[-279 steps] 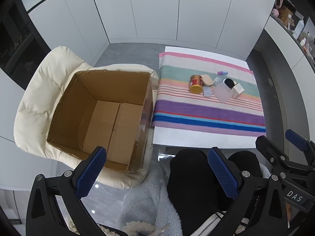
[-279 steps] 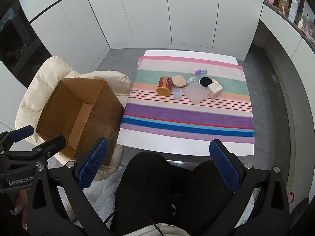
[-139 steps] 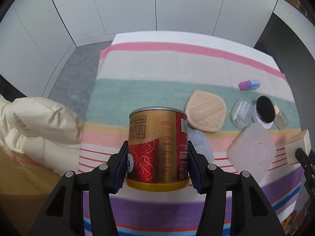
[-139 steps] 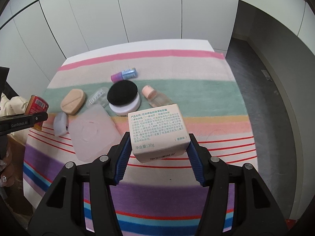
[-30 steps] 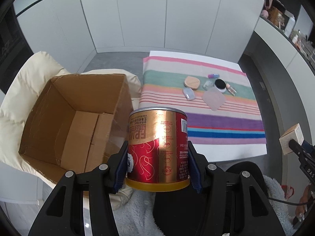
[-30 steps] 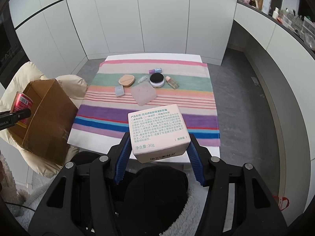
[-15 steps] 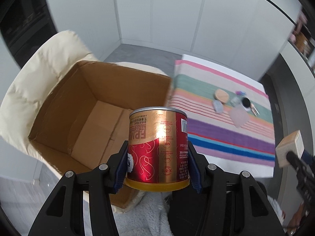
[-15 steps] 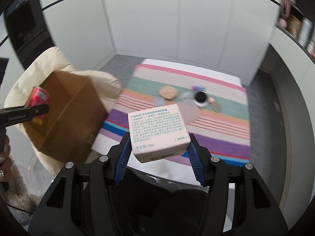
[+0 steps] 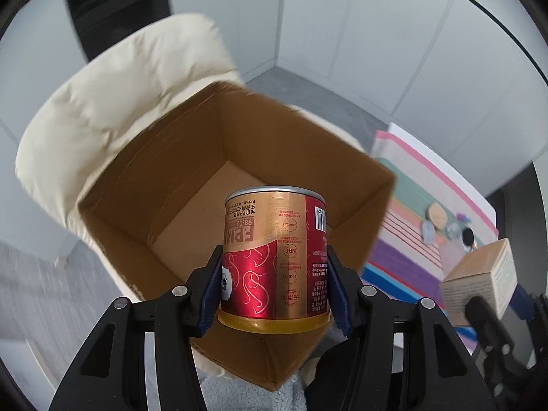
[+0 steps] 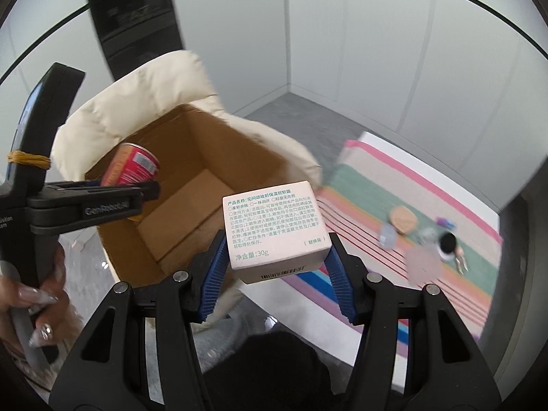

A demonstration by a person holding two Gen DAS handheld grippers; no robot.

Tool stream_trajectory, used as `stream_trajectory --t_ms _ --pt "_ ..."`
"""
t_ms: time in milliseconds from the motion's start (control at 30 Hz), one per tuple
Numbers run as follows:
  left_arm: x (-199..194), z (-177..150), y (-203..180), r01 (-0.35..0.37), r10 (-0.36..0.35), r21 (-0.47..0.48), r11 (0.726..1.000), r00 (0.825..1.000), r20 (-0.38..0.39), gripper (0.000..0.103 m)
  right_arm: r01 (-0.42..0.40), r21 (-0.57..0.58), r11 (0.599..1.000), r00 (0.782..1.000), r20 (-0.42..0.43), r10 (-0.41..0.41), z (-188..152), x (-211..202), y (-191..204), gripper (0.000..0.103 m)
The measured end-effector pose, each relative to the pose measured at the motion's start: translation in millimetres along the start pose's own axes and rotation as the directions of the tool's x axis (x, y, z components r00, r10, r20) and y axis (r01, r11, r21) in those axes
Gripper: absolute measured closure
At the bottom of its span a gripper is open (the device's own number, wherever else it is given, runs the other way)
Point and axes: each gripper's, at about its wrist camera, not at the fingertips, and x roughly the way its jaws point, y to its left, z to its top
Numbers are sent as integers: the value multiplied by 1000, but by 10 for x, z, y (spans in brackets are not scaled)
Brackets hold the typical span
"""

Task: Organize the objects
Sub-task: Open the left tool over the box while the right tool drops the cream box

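Since a second ago, the red-and-gold can point(image 9: 274, 257), clenched in the left hand-held gripper point(image 9: 274, 287), has been carried over the open cardboard box point(image 9: 191, 157). The small white carton point(image 10: 275, 236) is gripped by the right hand-held gripper point(image 10: 275, 274) beside the box. The box is seated on a cream cushioned chair point(image 9: 113, 78); the striped cloth point(image 10: 370, 185) on the counter point(image 10: 394, 144) is seen before white cabinet walls point(image 10: 342, 34).

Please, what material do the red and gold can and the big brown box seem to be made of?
The can looks like metal with a glossy printed label: it reflects light and has a silver rim. The brown box looks like matte corrugated cardboard: dull brown walls, folded bottom flaps, raw cut edges.
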Motion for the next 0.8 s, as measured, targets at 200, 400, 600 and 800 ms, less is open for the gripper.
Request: stream_trajectory --t_ms 200,400,600,800 --pt "100 45 181 -40 40 -59 997 999 -10 48 -23 -106 994 999 -43 19 210 341 462 45" --pt "116 85 305 -61 61 -112 992 998 -9 48 -37 -166 986 996 -81 24 295 654 743 45" --pt "93 160 320 -41 44 -107 993 999 27 46 -55 -146 988 997 -63 46 313 780 774 29" --pt "24 193 336 -48 55 -113 992 997 58 24 -24 -123 992 1000 -19 21 346 766 718 0"
